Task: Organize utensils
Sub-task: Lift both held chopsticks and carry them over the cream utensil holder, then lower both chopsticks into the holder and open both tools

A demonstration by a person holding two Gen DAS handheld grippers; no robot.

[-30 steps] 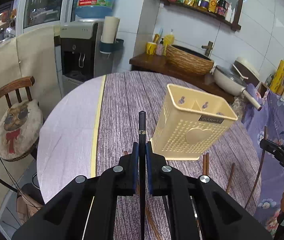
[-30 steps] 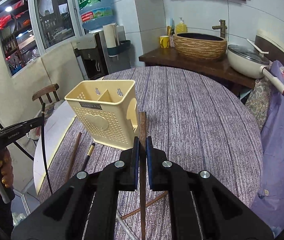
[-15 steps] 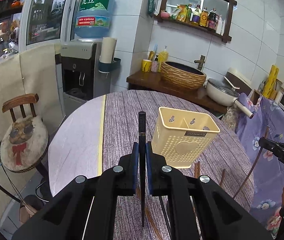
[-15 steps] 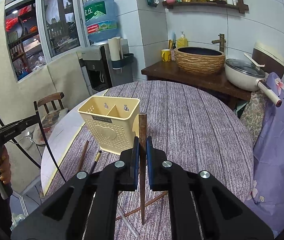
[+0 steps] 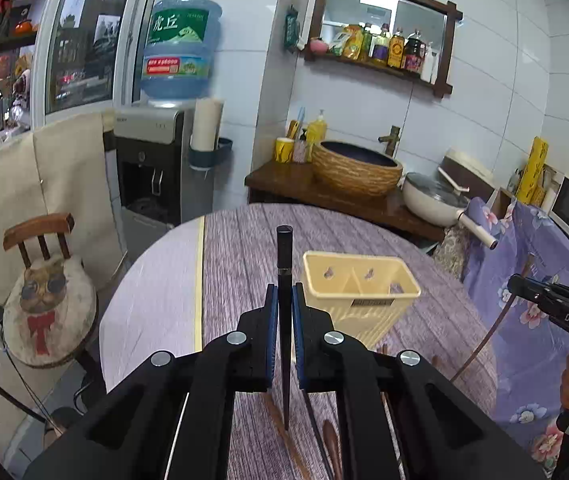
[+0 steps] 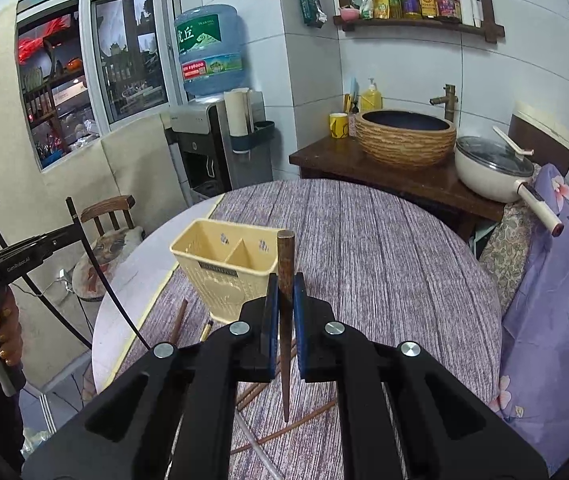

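Observation:
A cream perforated utensil holder [image 5: 360,296] with two compartments stands on the round table; it also shows in the right wrist view [image 6: 224,268]. My left gripper [image 5: 284,312] is shut on a black chopstick [image 5: 284,264], held upright above the table, left of the holder. My right gripper [image 6: 284,304] is shut on a brown wooden chopstick [image 6: 285,264], held upright just right of the holder. Several loose chopsticks [image 6: 178,324] lie on the table in front of the holder.
The round table [image 6: 384,248] has a purple striped cloth and a bare pale strip on its left [image 5: 156,280]. A chair with a cat cushion [image 5: 48,304] stands left. A counter with a woven basin [image 6: 404,136] and a pan [image 6: 492,172] lies behind.
Both grippers have risen and pulled back from the holder, which now looks smaller and lower in both views. Each still holds its chopstick.

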